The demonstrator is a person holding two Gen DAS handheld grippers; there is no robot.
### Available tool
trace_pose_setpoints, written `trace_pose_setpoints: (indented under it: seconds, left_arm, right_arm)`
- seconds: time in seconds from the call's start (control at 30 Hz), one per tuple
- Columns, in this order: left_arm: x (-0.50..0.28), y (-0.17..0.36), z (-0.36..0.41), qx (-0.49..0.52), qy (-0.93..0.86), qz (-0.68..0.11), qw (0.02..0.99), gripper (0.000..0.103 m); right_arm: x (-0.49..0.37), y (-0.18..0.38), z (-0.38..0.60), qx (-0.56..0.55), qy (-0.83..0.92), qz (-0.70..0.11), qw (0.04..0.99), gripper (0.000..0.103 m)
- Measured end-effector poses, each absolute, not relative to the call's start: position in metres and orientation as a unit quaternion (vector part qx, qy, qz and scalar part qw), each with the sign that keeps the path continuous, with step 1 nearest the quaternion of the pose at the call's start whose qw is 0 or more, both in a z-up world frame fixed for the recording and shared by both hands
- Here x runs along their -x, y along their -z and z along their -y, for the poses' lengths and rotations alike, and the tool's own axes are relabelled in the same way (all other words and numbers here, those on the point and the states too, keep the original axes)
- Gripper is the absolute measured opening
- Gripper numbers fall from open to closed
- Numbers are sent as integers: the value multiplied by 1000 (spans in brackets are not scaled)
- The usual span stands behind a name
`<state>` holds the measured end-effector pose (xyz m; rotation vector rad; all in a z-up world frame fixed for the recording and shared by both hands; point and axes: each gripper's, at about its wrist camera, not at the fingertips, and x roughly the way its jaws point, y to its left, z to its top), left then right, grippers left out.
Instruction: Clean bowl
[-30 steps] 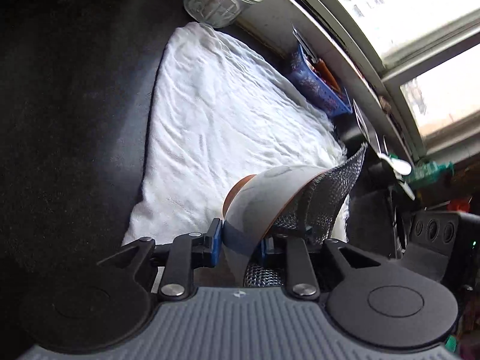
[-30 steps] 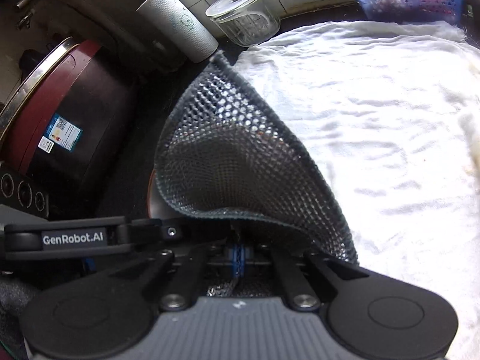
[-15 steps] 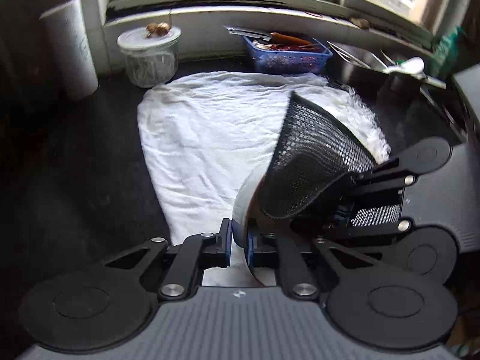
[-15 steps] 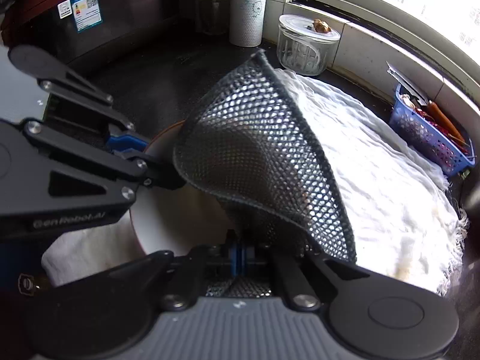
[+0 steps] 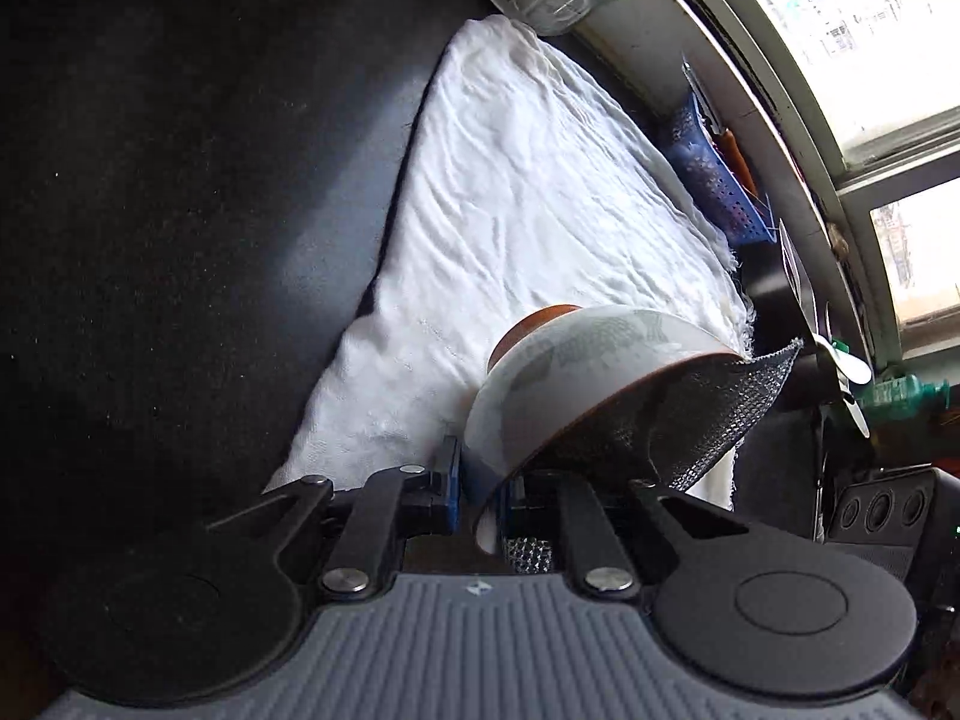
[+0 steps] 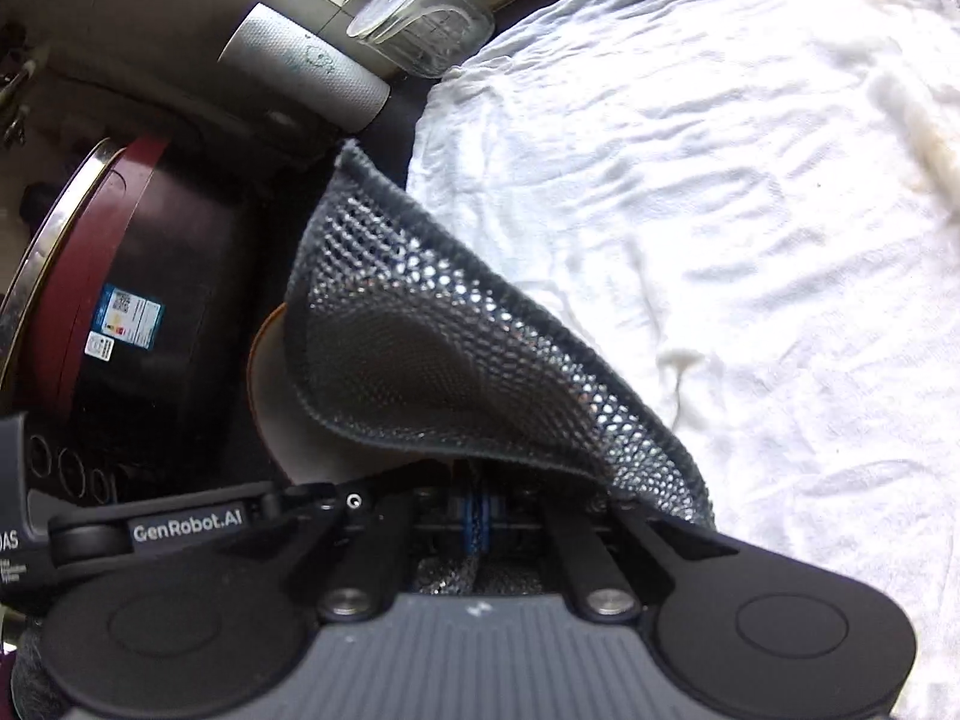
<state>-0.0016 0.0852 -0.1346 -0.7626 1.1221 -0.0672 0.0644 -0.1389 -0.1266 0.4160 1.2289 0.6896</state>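
Bowl [image 5: 576, 372] pinched by its rim between the closed fingers of the left gripper [image 5: 483, 495], tipped on its side above the near end of a white cloth [image 5: 528, 204], pale patterned outside and brown foot turned up, brown-edged rim facing down and right. Mesh scrubbing cloth [image 6: 444, 360] clamped in the right gripper [image 6: 477, 525], arched up and pressed against the bowl's open side. Same mesh [image 5: 690, 420] bulging from under the rim in the left wrist view. Glass jar [image 6: 420, 30] and paper towel roll [image 6: 306, 69] beyond the white cloth, blue basket [image 5: 714, 186] along the windowsill, dark red cooker [image 6: 84, 276] off to one side.
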Motion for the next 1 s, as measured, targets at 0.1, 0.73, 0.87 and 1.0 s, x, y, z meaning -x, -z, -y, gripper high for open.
trace_pose_setpoints:
  seconds: [0.1,0.73,0.87,1.0]
  left_arm:
    - [-2,121,-67,247,66,-508,822,10]
    - [-23,87,2,-55,101,-470,875,25]
    - [-20,82,14,-110,114,-446,881,11]
    - [-22,87,-10,16,113,-465,878,10]
  right_arm:
    - [-66,121,132,-159,-318,-554,753,0]
    - [-60,97,119,53,-296,-486,821,2]
    - [-49,94,126,92,-297,-472,825,2]
    - [-55,99,129,80,-294,-474,826,2]
